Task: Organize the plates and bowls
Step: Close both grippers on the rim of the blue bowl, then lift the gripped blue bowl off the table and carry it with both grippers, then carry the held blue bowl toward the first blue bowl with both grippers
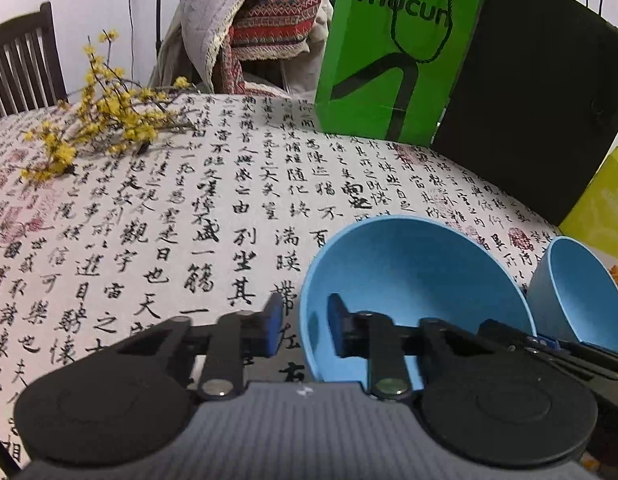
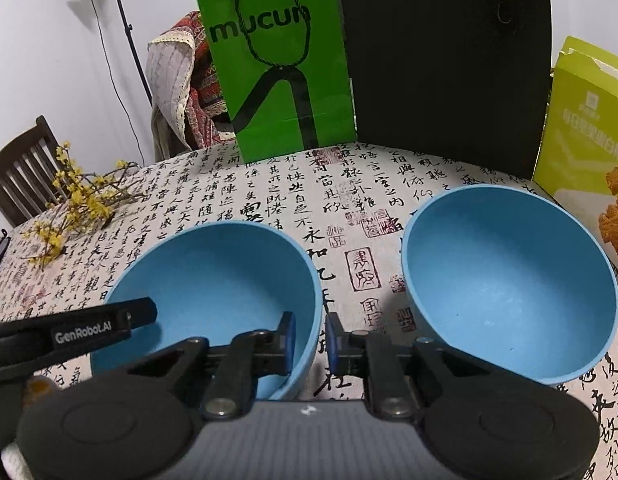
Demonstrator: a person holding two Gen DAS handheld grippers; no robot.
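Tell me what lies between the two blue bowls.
Only bare tablecloth separates the left bowl from the right bowl, clearest in the right wrist view.

Home dining table (image 1: pixel 229 208), wooden chair (image 1: pixel 25 68)

I see both wrist views evenly lit by soft indoor light, with no harsh glare. A faint shadow lies on the tablecloth (image 2: pixel 269 184) between the two blue bowls (image 2: pixel 213 292). Fisheye distortion curves the table edge and darkens the corners. Focus is fairly sharp centrally; the green bag (image 1: pixel 393 52) looks slightly soft.
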